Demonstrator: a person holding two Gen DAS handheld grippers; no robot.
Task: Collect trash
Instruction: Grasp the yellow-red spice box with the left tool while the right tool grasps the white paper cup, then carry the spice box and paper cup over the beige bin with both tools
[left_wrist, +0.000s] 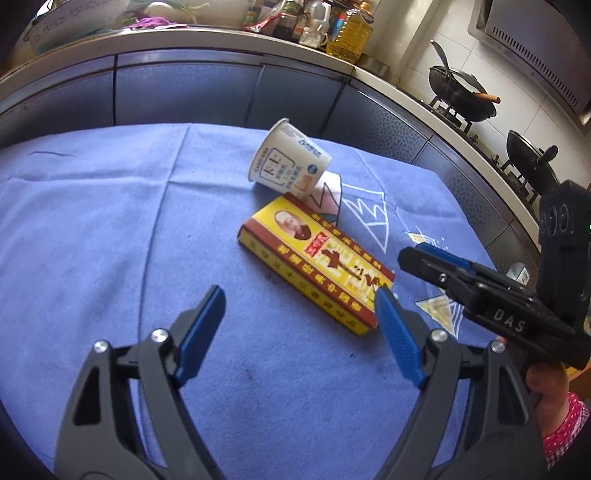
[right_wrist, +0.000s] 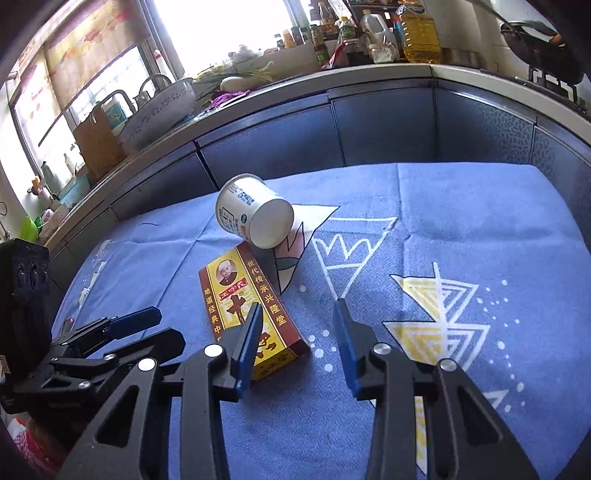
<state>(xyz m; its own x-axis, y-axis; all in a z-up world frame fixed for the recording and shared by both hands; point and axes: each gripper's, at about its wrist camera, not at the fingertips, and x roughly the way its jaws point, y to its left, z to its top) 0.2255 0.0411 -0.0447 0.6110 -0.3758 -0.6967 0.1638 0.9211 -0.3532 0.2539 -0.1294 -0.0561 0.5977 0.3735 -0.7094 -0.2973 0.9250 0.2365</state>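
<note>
Just beyond both open tongs (left_wrist: 299, 299) (right_wrist: 297, 314), the box (left_wrist: 317, 266) lies flat.

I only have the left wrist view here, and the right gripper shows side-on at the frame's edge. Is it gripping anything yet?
Observer: No. In the right wrist view the right gripper is open. One finger overlaps the near end of the box in the picture, but the pads press on nothing.
Operator: Which end of the cup faces that side?
Observer: The cup lies on its side, with its closed flat end toward the right camera.
</note>
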